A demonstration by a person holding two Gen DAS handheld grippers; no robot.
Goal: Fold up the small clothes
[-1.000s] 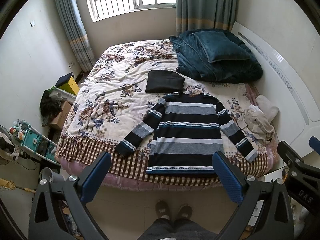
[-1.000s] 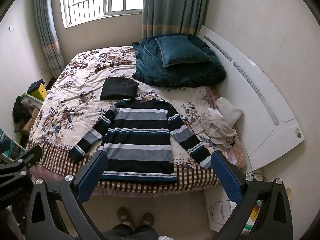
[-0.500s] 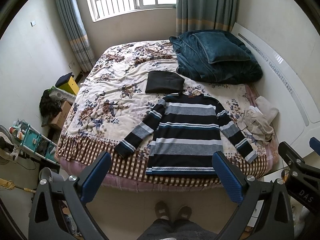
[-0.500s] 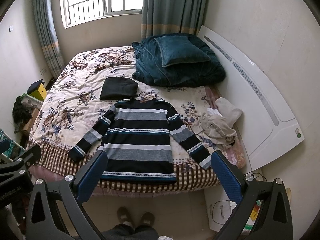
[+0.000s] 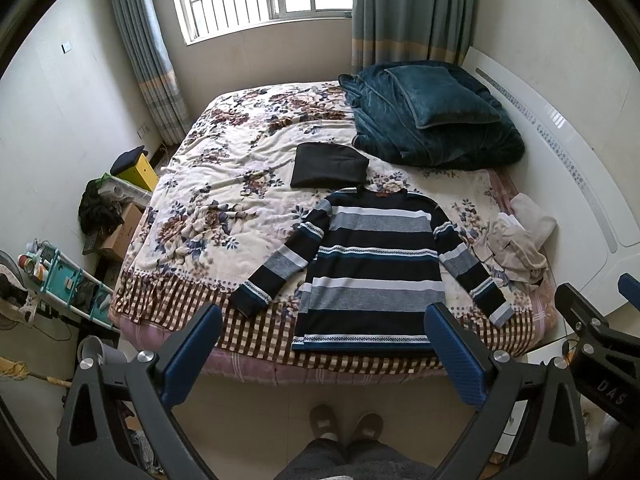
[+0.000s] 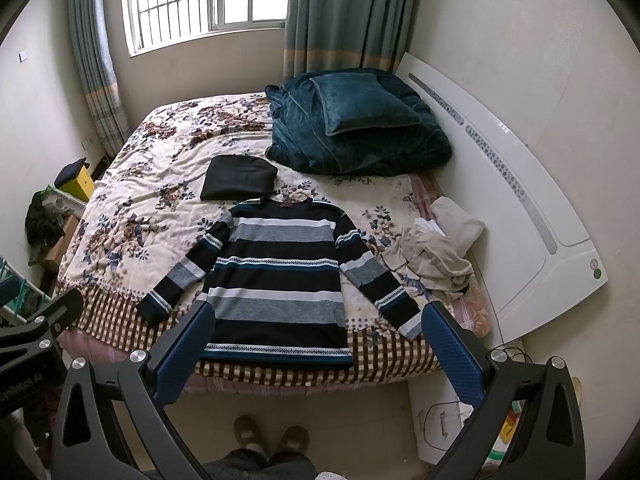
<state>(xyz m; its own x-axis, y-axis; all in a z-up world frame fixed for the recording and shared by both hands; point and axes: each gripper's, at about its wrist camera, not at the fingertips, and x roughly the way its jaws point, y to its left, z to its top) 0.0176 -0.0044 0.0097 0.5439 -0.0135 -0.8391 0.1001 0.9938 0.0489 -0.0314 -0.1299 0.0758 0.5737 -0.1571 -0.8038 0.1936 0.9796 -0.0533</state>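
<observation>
— Bedroom floor first: pale tiles, the person's slippers (image 5: 346,424) at the foot of the bed (image 5: 256,364), both tools raised well short of it. How do they stand?

— Left tool (image 5: 322,354) wide apart, holding nothing. Right tool (image 6: 318,350) the same, wide and empty.

— And the thing to fold?

— One striped sweater (image 5: 370,276), flat on its back at the bed's near edge, hem along the checked border, sleeves angled out to either side, collar pointing away toward the window.

— What might go wrong, in your view?

— The hem sits close to the edge; a careless tug could drag the sweater off onto the floor. The knit looks soft, so pinching one layer only would likely leave the fold crooked. The right cuff lies just beside a rumpled pale garment (image 6: 434,256) at the right edge, and a pinch there might catch both.

— Count what lies beyond.

— One folded black garment (image 5: 330,164) touching the collar, toward the middle. One teal blanket (image 5: 436,140) heaped at the far right corner, one matching pillow (image 5: 440,96) on top. Two curtains (image 6: 344,16) flank one barred window (image 6: 200,0).
</observation>
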